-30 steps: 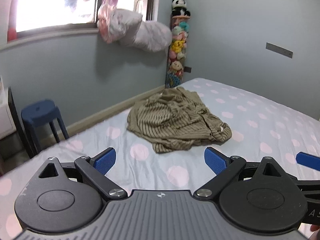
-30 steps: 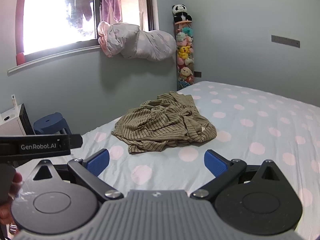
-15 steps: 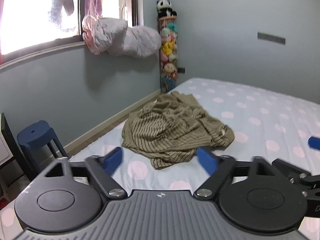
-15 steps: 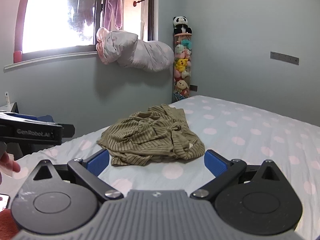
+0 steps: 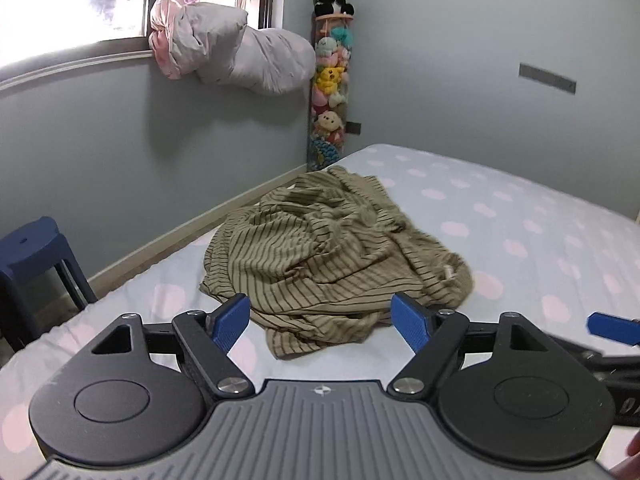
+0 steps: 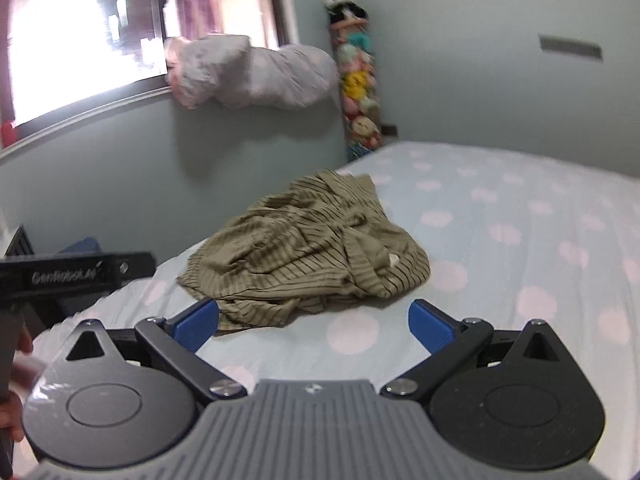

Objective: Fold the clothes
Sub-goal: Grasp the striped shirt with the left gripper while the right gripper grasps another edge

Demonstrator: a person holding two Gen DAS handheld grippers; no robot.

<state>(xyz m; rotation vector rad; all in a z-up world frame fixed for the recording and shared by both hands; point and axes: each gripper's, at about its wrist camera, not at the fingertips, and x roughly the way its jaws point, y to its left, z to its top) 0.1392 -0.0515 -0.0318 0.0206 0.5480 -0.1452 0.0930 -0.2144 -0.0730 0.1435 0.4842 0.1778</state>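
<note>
An olive striped garment (image 5: 332,256) lies crumpled in a heap on the bed with a pale sheet with pink dots (image 5: 520,248). It also shows in the right wrist view (image 6: 308,252). My left gripper (image 5: 322,320) is open and empty, just short of the heap's near edge. My right gripper (image 6: 314,322) is open and empty, also just short of the near edge. The right gripper's blue fingertip (image 5: 612,328) shows at the right in the left wrist view. The left gripper's body (image 6: 76,274) shows at the left in the right wrist view.
A blue stool (image 5: 32,252) stands on the floor left of the bed. A tall tube of plush toys (image 5: 330,80) stands in the far corner. A grey bundle (image 5: 236,56) hangs below the window. Walls close in behind and to the left of the bed.
Both grippers have moved closer to the garment, which now fills more of each view. The right wrist view has tilted and is blurred. Both stay open.
</note>
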